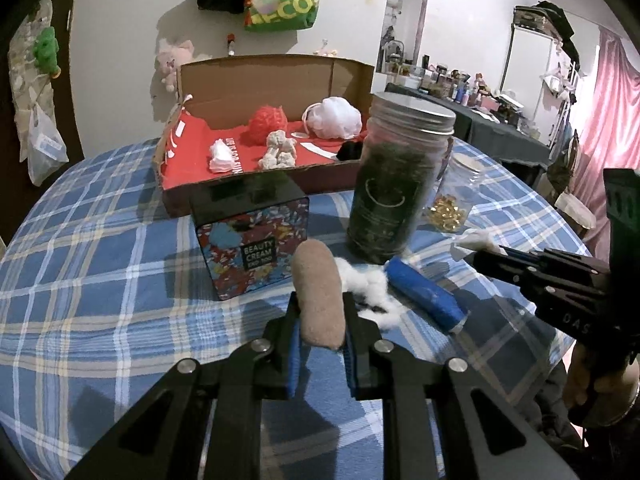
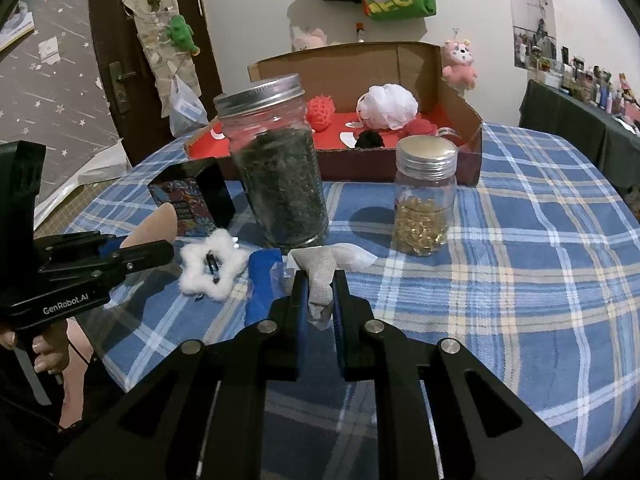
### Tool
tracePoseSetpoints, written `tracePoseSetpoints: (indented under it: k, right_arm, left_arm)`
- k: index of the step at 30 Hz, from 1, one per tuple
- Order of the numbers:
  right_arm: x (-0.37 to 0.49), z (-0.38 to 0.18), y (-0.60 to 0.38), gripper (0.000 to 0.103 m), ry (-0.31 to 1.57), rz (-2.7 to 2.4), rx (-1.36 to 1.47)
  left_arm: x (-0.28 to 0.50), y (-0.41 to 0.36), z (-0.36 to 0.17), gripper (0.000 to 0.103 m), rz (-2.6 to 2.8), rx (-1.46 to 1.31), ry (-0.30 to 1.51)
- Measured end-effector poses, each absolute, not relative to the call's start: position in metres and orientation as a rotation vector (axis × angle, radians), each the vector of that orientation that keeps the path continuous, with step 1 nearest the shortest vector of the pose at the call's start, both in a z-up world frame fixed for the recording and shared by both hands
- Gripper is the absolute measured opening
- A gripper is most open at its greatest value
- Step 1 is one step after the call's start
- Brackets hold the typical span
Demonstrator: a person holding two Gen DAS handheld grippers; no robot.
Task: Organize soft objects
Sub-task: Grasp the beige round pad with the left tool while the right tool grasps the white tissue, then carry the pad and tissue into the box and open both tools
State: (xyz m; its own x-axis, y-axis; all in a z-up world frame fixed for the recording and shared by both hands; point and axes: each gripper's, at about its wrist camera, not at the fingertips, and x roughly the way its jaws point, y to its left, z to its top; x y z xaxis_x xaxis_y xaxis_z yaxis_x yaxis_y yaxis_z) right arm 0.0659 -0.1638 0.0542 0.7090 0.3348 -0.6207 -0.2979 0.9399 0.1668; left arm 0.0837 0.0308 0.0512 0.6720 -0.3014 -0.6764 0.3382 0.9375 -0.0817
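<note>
Left gripper (image 1: pixel 320 320) clamps a tan pad (image 1: pixel 318 292), right gripper (image 2: pixel 320 300) white gauze (image 2: pixel 322 280), beside "BEAUTY CREAM" tin (image 1: pixel 252 240).

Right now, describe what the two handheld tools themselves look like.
Both match: the left tool and right tool have black angular linkage arms with silver round pivot pins, triangular cutouts and blue pads inside the fingers. Seen from the right wrist, the left one's side carries white "GenRobot.AI" lettering above a black handle.

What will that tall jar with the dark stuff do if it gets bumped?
The tall jar is narrow for its height and stands upright on the soft tablecloth, so it could probably tip. On its side, its round body would likely roll. It looks mostly full, so it may feel fairly heavy, and its clear wall seems stiff, not squishy.
</note>
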Motion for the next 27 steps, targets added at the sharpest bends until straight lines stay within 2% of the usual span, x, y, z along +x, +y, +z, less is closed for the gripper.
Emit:
tracePoseSetpoints:
  k: [15, 27]
  right_arm:
    - [0.074, 0.053, -0.199, 0.011, 0.740, 0.283, 0.089]
    - [0.105, 0.050, -0.238, 0.011, 0.806, 0.261, 0.136]
  left_arm:
    - [0.092, 0.075, 0.049, 0.018, -0.272, 0.011, 0.820]
    - [0.131, 0.110, 0.045, 0.018, -0.294, 0.028, 0.876]
